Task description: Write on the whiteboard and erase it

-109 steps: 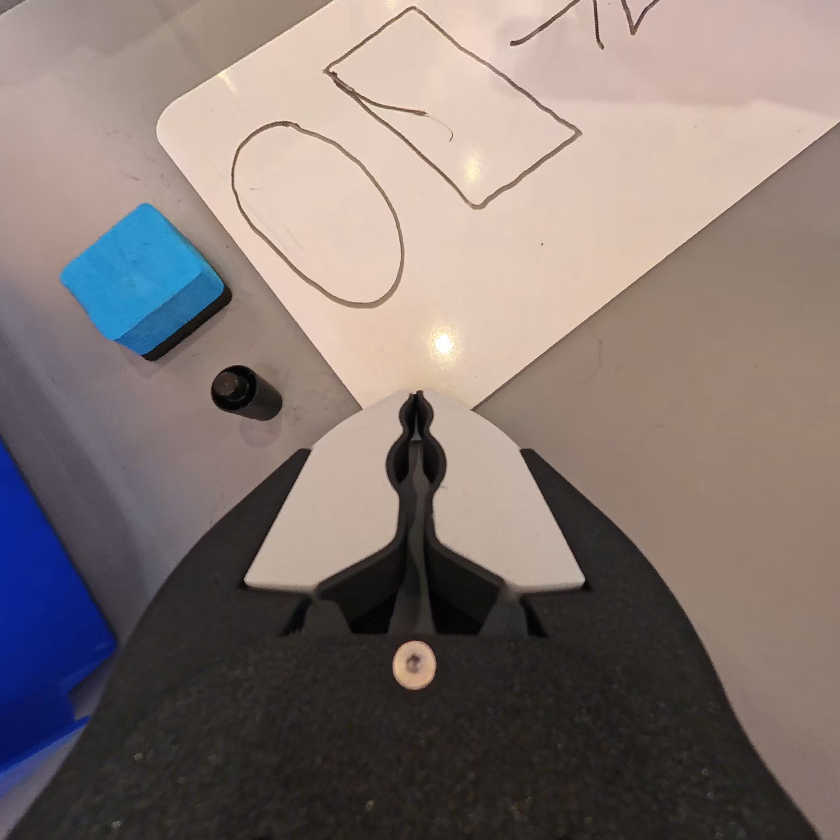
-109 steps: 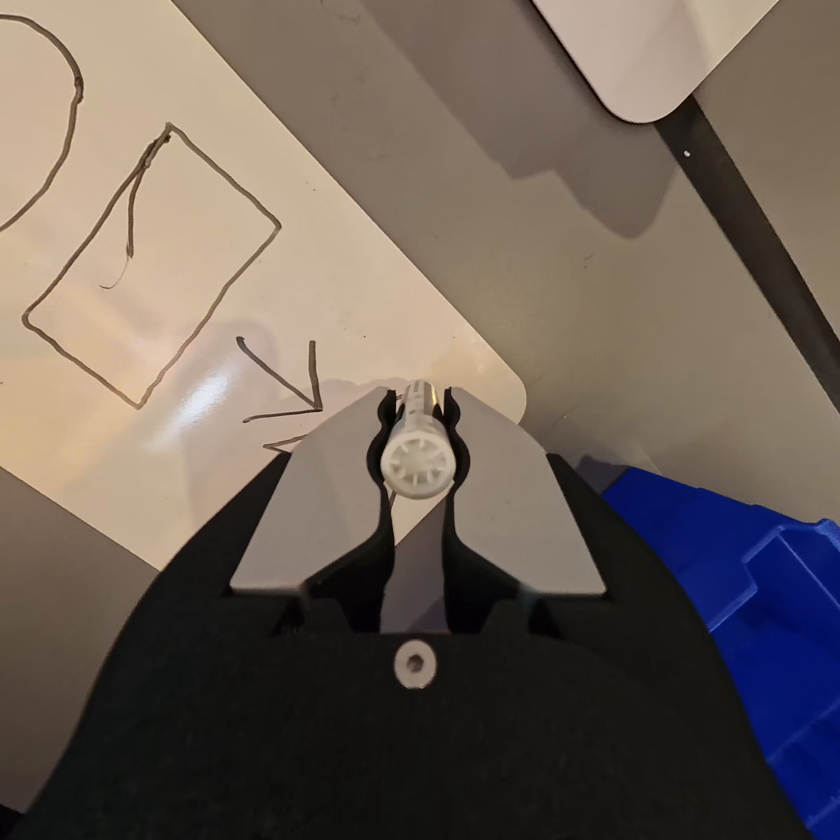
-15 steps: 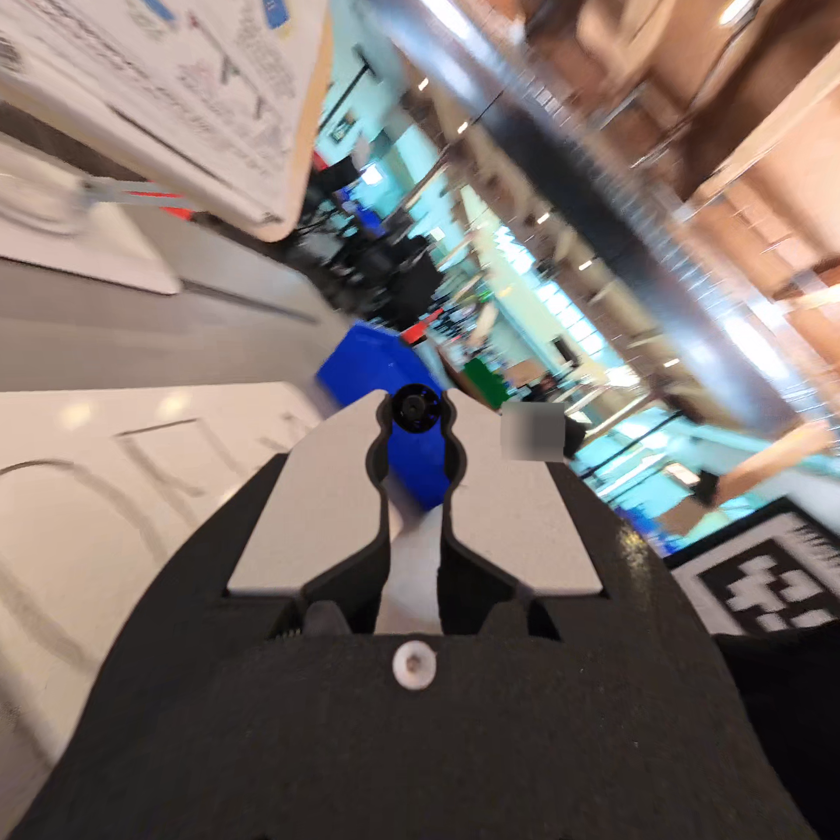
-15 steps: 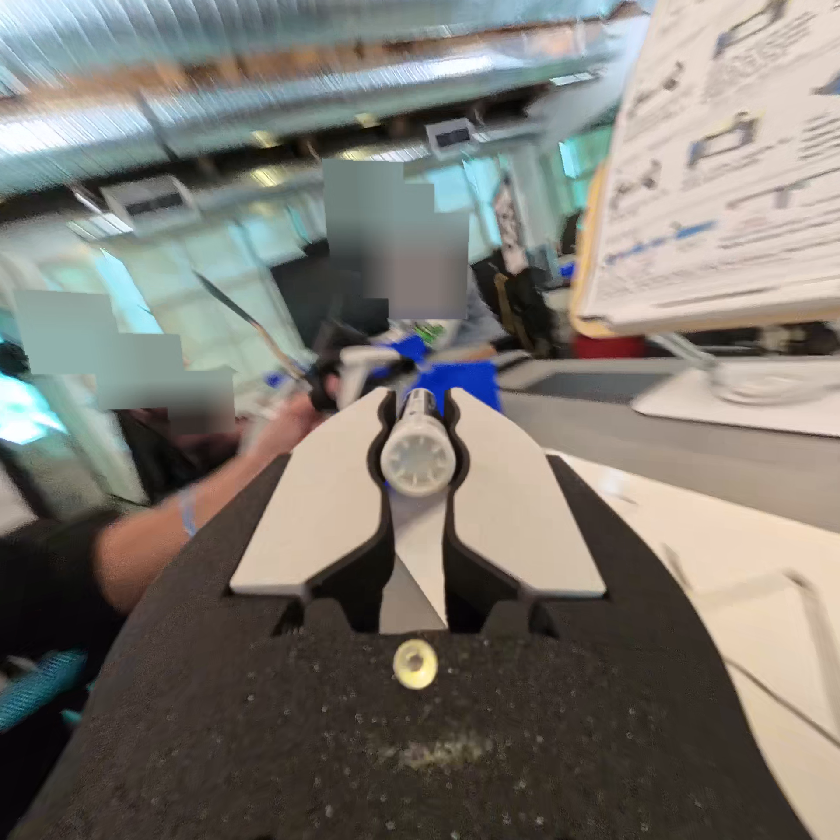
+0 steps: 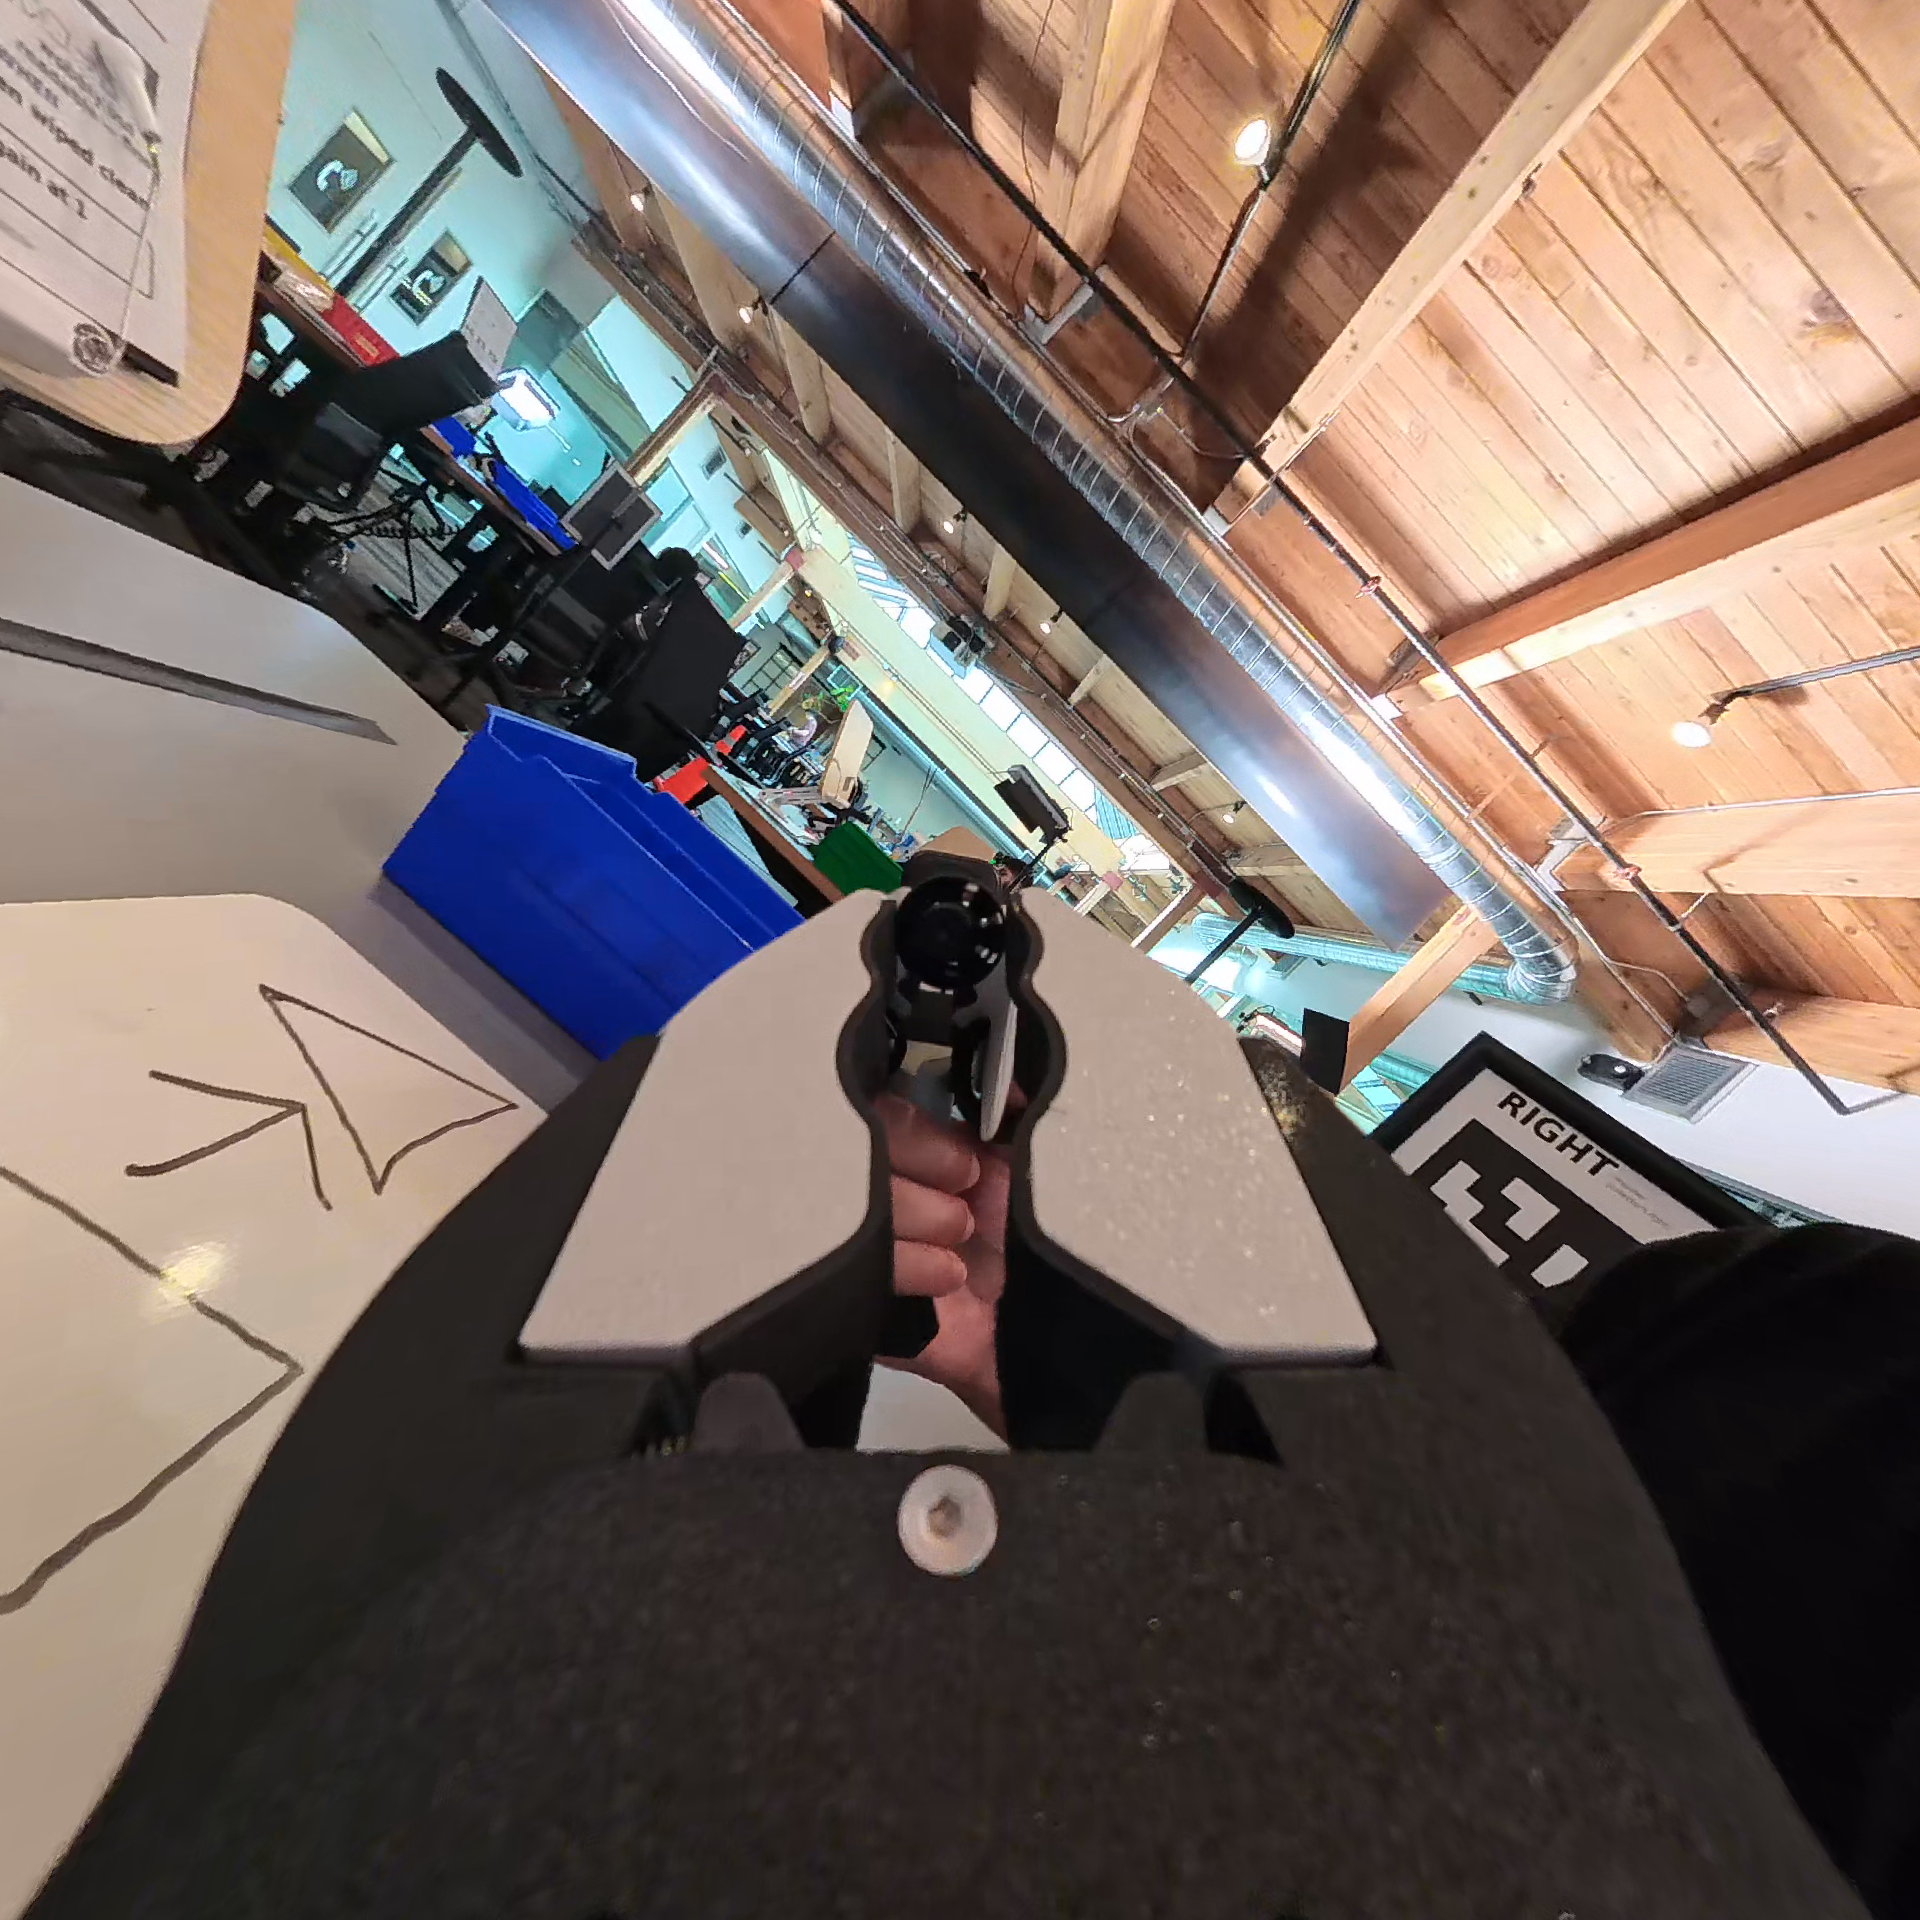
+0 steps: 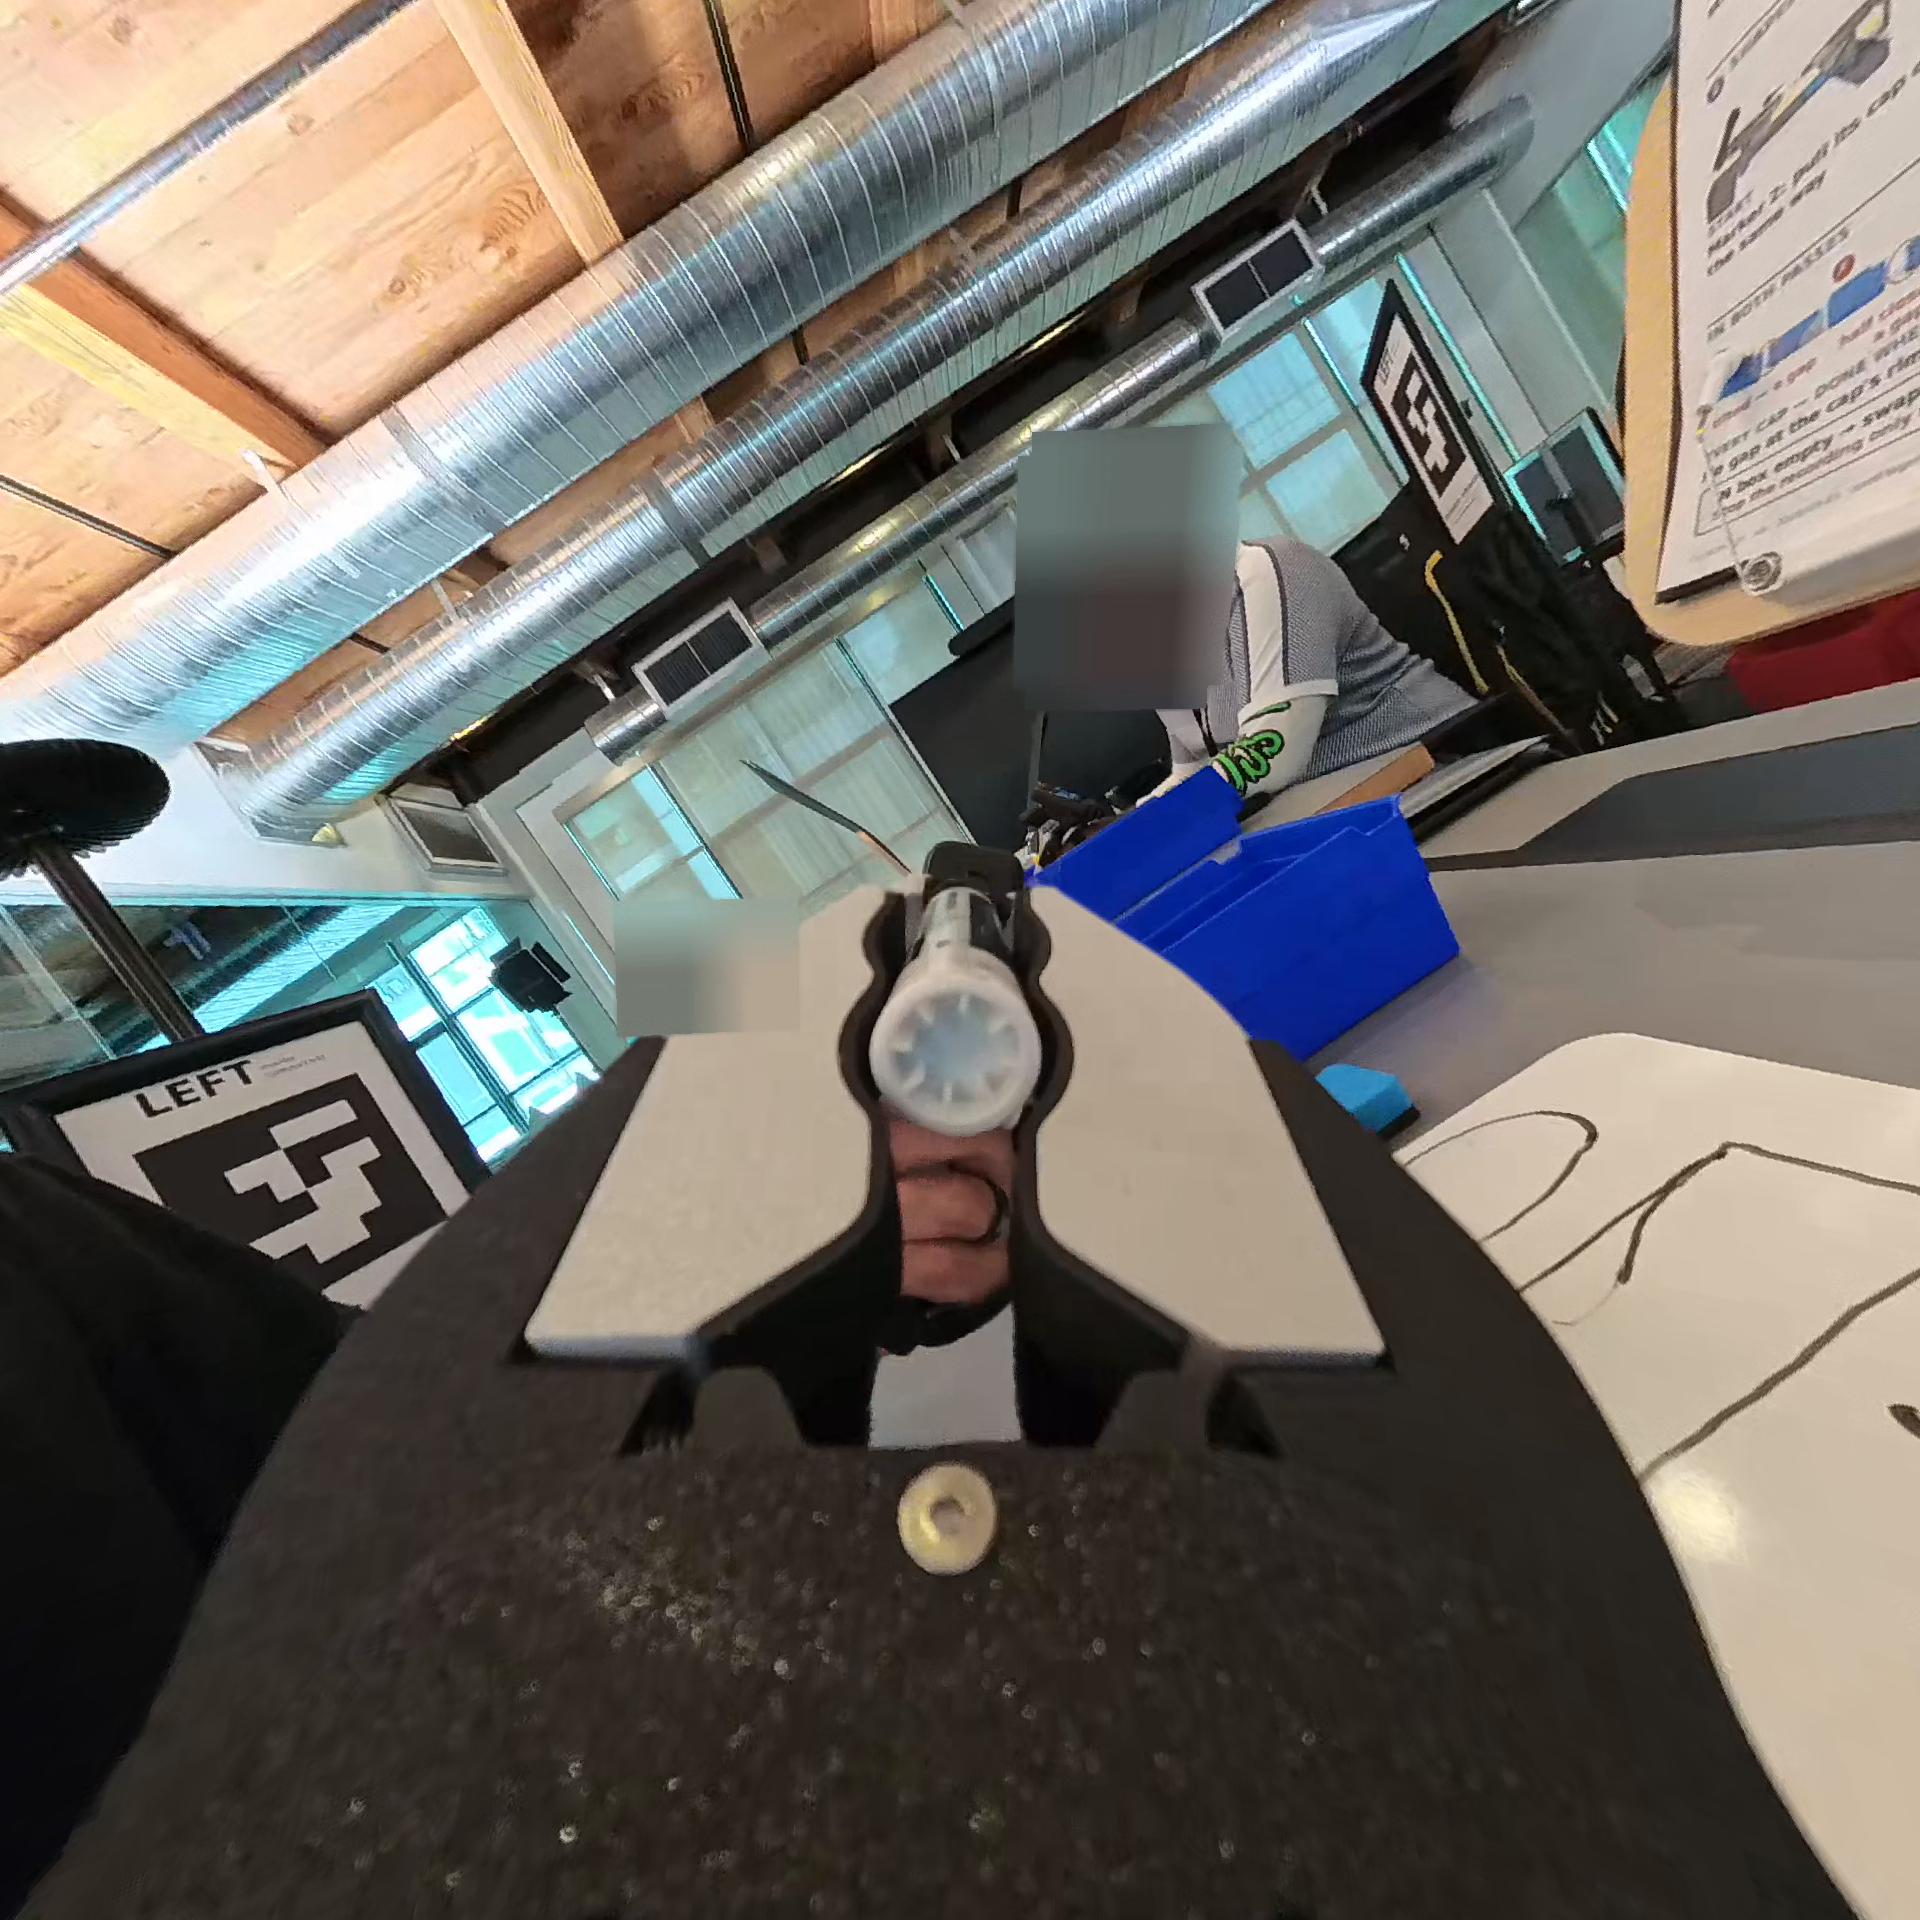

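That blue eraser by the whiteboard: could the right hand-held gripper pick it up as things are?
Probably not yet. The right hand-held gripper is shut on the marker and raised, pointing away from the table. The blue eraser lies uncovered beside the whiteboard.

Open-plan workshop: exposed ducts (image 6: 623, 343), desks (image 5: 499, 488).

whiteboard (image 5: 125, 1299) cut off at left edge, marker (image 6: 961, 935) tip hidden behind its barrel, eraser (image 6: 1369, 1091) half hidden
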`<state>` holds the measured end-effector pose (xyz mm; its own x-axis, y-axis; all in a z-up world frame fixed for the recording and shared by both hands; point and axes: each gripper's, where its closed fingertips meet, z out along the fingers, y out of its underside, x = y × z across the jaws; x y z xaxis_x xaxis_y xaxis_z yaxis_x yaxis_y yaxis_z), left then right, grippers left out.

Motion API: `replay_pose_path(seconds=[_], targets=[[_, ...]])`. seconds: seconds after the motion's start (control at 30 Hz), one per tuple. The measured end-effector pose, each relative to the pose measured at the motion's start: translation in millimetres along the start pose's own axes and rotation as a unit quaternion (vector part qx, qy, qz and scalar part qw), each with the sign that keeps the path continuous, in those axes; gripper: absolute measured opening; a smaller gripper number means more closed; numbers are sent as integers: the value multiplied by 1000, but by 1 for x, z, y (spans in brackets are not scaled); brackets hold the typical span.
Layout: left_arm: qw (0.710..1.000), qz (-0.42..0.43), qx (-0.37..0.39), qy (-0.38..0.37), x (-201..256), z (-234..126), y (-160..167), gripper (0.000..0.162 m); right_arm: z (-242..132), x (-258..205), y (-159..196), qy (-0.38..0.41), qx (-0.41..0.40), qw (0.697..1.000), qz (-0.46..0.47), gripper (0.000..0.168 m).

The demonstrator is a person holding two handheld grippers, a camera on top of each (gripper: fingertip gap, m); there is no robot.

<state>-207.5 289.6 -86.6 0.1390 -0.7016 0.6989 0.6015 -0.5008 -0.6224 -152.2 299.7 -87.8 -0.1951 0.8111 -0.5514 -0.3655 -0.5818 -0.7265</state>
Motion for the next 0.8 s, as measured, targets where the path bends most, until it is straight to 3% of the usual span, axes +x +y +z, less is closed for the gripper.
replay_pose_path(seconds=[0.8], targets=[[996, 15, -75, -42, -22, 3, 32, 19, -9, 16, 21, 17, -18, 999, 24, 20]])
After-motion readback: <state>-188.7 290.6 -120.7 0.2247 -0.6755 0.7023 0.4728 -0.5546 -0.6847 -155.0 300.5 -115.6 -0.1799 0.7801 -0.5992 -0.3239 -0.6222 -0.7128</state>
